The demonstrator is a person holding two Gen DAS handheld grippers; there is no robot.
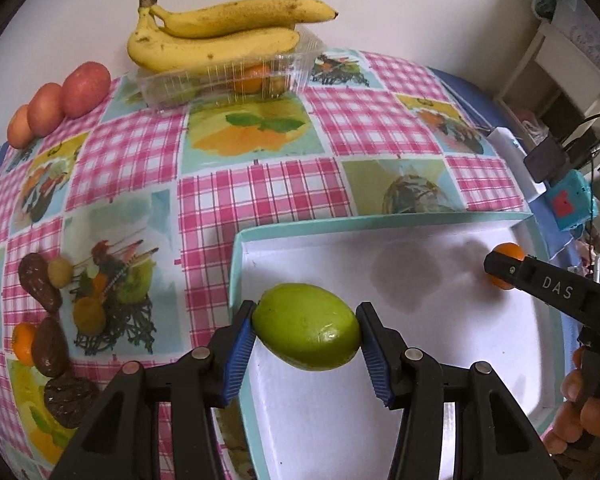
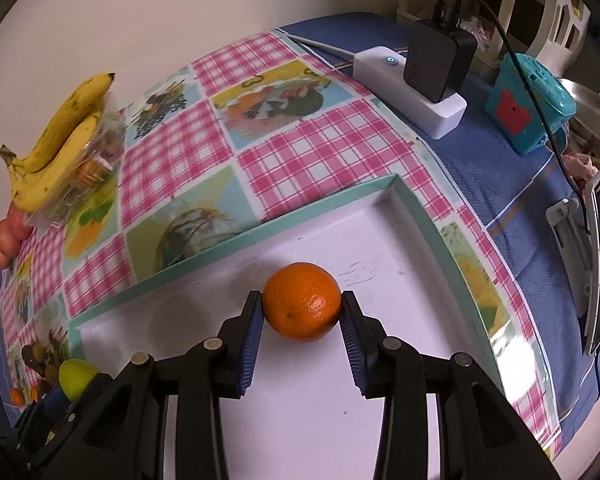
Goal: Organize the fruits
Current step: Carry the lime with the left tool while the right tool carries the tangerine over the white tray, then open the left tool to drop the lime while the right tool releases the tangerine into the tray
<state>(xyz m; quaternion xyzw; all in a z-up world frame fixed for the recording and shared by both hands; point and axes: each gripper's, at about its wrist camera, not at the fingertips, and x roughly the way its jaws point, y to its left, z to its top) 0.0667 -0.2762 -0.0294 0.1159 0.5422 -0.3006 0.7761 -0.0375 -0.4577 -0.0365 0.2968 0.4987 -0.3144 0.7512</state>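
I hold a green fruit (image 1: 306, 327) clamped in the jaws of my left gripper (image 1: 306, 334), above the near left corner of the white tray (image 1: 440, 360) with the teal rim. My right gripper (image 2: 302, 310) has its jaws clenched on an orange (image 2: 302, 307) over the tray's far right part. Bananas (image 1: 220, 36) rest on a clear plastic box (image 1: 228, 76) at the desk's far edge, on the checked cloth (image 1: 228, 196), with three red fruits (image 1: 60, 102) lined up to their left.
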